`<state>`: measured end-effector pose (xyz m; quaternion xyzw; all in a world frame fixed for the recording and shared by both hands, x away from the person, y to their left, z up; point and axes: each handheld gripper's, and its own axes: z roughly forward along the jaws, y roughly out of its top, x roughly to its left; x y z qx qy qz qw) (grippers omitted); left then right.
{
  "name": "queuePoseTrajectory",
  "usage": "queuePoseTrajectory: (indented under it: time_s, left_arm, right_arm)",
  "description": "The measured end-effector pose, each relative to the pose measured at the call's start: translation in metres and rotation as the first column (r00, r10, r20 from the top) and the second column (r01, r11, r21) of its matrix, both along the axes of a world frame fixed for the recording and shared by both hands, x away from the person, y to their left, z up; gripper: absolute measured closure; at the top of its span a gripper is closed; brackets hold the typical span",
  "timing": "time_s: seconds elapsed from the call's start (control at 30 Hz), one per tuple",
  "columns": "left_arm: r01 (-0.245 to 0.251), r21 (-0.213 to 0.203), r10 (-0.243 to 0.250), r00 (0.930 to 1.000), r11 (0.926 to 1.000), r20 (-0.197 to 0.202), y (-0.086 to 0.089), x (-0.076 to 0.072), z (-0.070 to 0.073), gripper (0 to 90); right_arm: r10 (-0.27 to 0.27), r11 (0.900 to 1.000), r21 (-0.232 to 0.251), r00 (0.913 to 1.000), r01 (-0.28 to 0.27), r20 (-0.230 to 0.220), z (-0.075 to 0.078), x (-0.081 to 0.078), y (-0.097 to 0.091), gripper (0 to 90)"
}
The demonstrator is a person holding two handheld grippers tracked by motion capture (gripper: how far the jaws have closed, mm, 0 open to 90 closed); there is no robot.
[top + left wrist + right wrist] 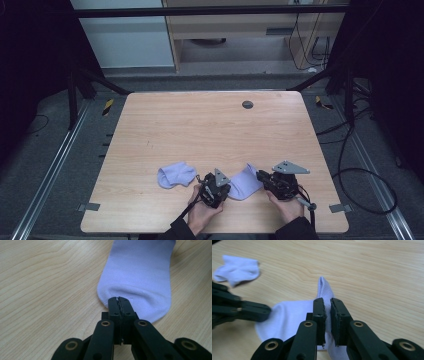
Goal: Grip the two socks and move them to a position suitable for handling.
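A loose sock (175, 174) lies crumpled on the table (210, 130), left of both hands. Just right of it, the left gripper (118, 299) has its jaws closed on the toe edge of a second sock (244, 182), flat near the front edge. The right gripper (328, 303) pinches a raised fold at this sock's other end, jaws slightly apart.

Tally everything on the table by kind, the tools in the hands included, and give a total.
Socks: 2, one lying loose, one held between the tools
Hand-held grippers: 2, the left hand-held gripper and the right hand-held gripper
Total: 4
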<state>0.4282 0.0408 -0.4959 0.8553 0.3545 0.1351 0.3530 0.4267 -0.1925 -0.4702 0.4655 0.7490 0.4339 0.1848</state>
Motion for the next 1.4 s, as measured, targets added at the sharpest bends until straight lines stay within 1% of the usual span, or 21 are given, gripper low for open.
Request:
queuePoseTrajectory:
  time_s: [0.13, 0.3, 0.37, 0.4, 0.43, 0.47, 0.57, 0.63, 0.73, 0.8, 0.9, 0.93, 1.03, 1.13, 1.2, 1.23, 1.27, 1.3, 1.33, 1.37, 1.4]
  left_arm:
    - [0.001, 0.0, -0.001, 1.0, 1.0, 0.001, 0.0, 0.0, 0.0, 88.9]
    - [0.005, -0.004, -0.005, 1.0, 1.0, 0.006, 0.0, 0.001, 0.0, 88.5]
    - [0.004, -0.009, -0.004, 1.0, 1.0, 0.009, 0.0, 0.001, 0.0, 87.1]
    - [0.002, -0.013, -0.002, 0.9999, 0.9999, 0.013, 0.001, 0.001, 0.001, 85.0]
    - [0.0, -0.021, 0.0, 0.9998, 0.9998, 0.02, 0.001, 0.001, 0.002, 82.2]
    - [0.0, -0.023, 0.0, 0.9996, 0.9997, 0.026, 0.003, 0.001, 0.003, 79.3]
    - [-0.008, -0.031, 0.009, 0.9991, 0.9995, 0.041, 0.008, 0.001, 0.008, 73.1]
    - [-0.013, -0.04, 0.015, 0.9987, 0.9991, 0.048, 0.013, 0.002, 0.012, 69.7]
    - [-0.02, -0.041, 0.022, 0.9983, 0.999, 0.054, 0.023, 0.003, 0.02, 64.1]
    - [-0.025, -0.05, 0.028, 0.9981, 0.9984, 0.054, 0.032, 0.004, 0.026, 59.7]
    - [-0.037, -0.062, 0.041, 0.997, 0.9974, 0.066, 0.047, 0.005, 0.034, 54.1]
    - [-0.044, -0.063, 0.048, 0.9965, 0.9971, 0.069, 0.053, 0.006, 0.037, 54.1]
    - [-0.069, -0.069, 0.074, 0.9937, 0.9952, 0.083, 0.074, 0.006, 0.047, 51.5]
    - [-0.102, -0.082, 0.11, 0.9887, 0.9914, 0.102, 0.098, 0.005, 0.055, 50.3]
    - [-0.132, -0.092, 0.142, 0.9839, 0.9869, 0.109, 0.116, 0.005, 0.058, 49.5]
    - [-0.157, -0.101, 0.168, 0.9795, 0.9824, 0.111, 0.126, 0.004, 0.059, 49.2]
    - [-0.17, -0.103, 0.181, 0.9773, 0.9802, 0.111, 0.133, 0.003, 0.059, 49.0]
    - [-0.191, -0.109, 0.203, 0.973, 0.9755, 0.11, 0.143, 0.002, 0.059, 48.8]
    - [-0.207, -0.107, 0.219, 0.9694, 0.9724, 0.111, 0.151, 0.001, 0.058, 48.7]
    - [-0.224, -0.107, 0.236, 0.9652, 0.9686, 0.112, 0.159, 0.001, 0.057, 48.7]
    - [-0.237, -0.107, 0.248, 0.9625, 0.9657, 0.109, 0.165, 0.0, 0.056, 48.6]
  right_arm:
    - [-0.043, 0.9989, -0.02, 0.999, 0.043, -0.005, -0.003, 0.004, -0.008, 81.6]
    - [-0.081, 0.9946, -0.064, 0.9967, 0.081, 0.002, -0.004, 0.006, -0.012, 78.7]
    - [-0.089, 0.992, -0.089, 0.996, 0.09, 0.012, -0.005, 0.006, -0.012, 75.1]
    - [-0.093, 0.9902, -0.103, 0.9954, 0.094, 0.023, -0.005, 0.006, -0.012, 72.4]
    - [-0.103, 0.9885, -0.108, 0.9941, 0.106, 0.033, -0.004, 0.005, -0.012, 68.7]
    - [-0.106, 0.9877, -0.11, 0.993, 0.111, 0.052, -0.004, 0.005, -0.012, 65.0]
    - [-0.107, 0.9897, -0.085, 0.9895, 0.115, 0.097, -0.002, 0.004, -0.016, 57.7]
    - [-0.109, 0.9907, -0.07, 0.9879, 0.117, 0.11, 0.0, 0.004, -0.018, 54.0]
    - [-0.106, 0.9914, -0.064, 0.9874, 0.114, 0.118, 0.001, 0.004, -0.019, 49.2]
    - [-0.103, 0.9915, -0.068, 0.9876, 0.111, 0.119, 0.002, 0.005, -0.019, 47.1]
    - [-0.09, 0.993, -0.065, 0.9883, 0.099, 0.123, 0.004, 0.004, -0.019, 44.5]
    - [-0.09, 0.993, -0.065, 0.9883, 0.099, 0.123, 0.004, 0.004, -0.019, 44.5]
    - [-0.07, 0.995, -0.062, 0.9893, 0.078, 0.128, 0.008, 0.004, -0.016, 43.0]
    - [-0.041, 0.9972, -0.056, 0.9902, 0.049, 0.134, 0.012, 0.004, -0.012, 42.7]
    - [-0.023, 0.9986, -0.044, 0.9905, 0.029, 0.136, 0.015, 0.004, -0.008, 42.9]
    - [-0.013, 0.999, -0.041, 0.9904, 0.019, 0.138, 0.016, 0.004, -0.006, 43.1]
    - [-0.001, 0.9994, -0.035, 0.9904, 0.006, 0.138, 0.019, 0.005, -0.003, 43.1]
    - [0.007, 0.9995, -0.032, 0.9904, -0.003, 0.138, 0.02, 0.005, 0.0, 43.2]
    - [0.023, 0.9993, -0.033, 0.9899, -0.018, 0.14, 0.022, 0.006, 0.005, 43.2]
    - [0.033, 0.9991, -0.03, 0.9899, -0.029, 0.138, 0.023, 0.006, 0.009, 43.2]
    - [0.047, 0.9986, -0.029, 0.9895, -0.043, 0.137, 0.025, 0.007, 0.014, 43.2]
